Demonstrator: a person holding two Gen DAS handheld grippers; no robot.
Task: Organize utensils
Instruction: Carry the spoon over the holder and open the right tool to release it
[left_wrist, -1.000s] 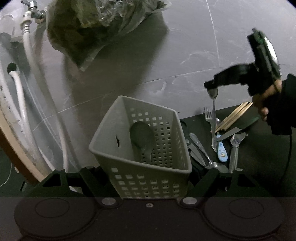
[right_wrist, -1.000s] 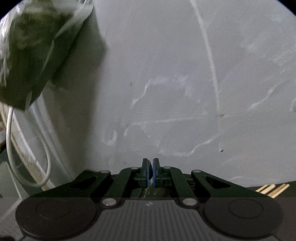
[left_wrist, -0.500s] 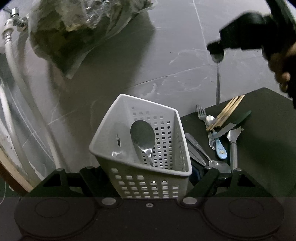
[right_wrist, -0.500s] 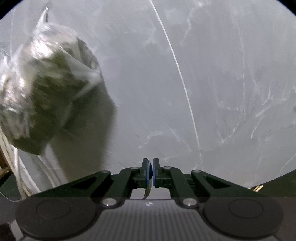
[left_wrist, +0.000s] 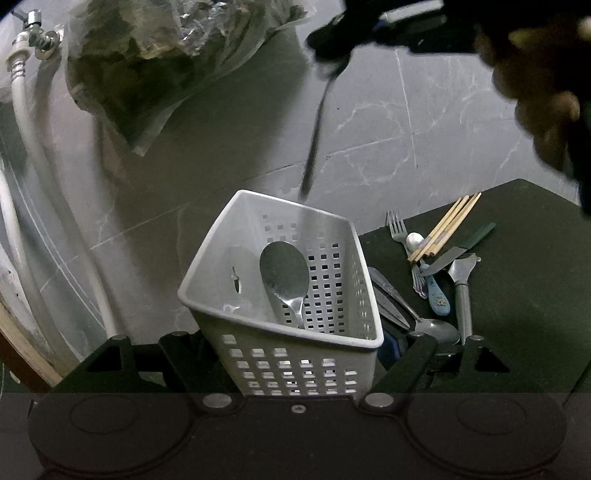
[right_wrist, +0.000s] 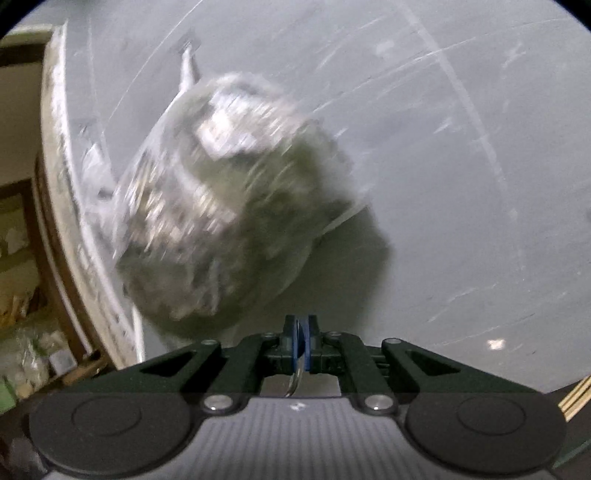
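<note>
My left hand-held gripper (left_wrist: 295, 354) clamps the white basket (left_wrist: 280, 295), its 2 fingers pressed on the near wall. Inside the basket, 1 large metal spoon (left_wrist: 286, 280) leans with its bowl up. Just right of the basket, on the dark desk (left_wrist: 524, 295), lie a spoon (left_wrist: 424, 321), a fork (left_wrist: 397, 230), a blue-handled utensil (left_wrist: 437, 299), a knife (left_wrist: 458, 251), a grey-handled tool (left_wrist: 461, 291) and a bundle of chopsticks (left_wrist: 445, 229). Above the basket's far rim, my right hand-held gripper (left_wrist: 332, 62) is closed on a thin metal utensil (left_wrist: 314, 147) that hangs down, blurred, its lower tip near that rim. Beyond the basket, left, a clear plastic bag (left_wrist: 166, 59) rests by white hoses (left_wrist: 55, 184).
</note>
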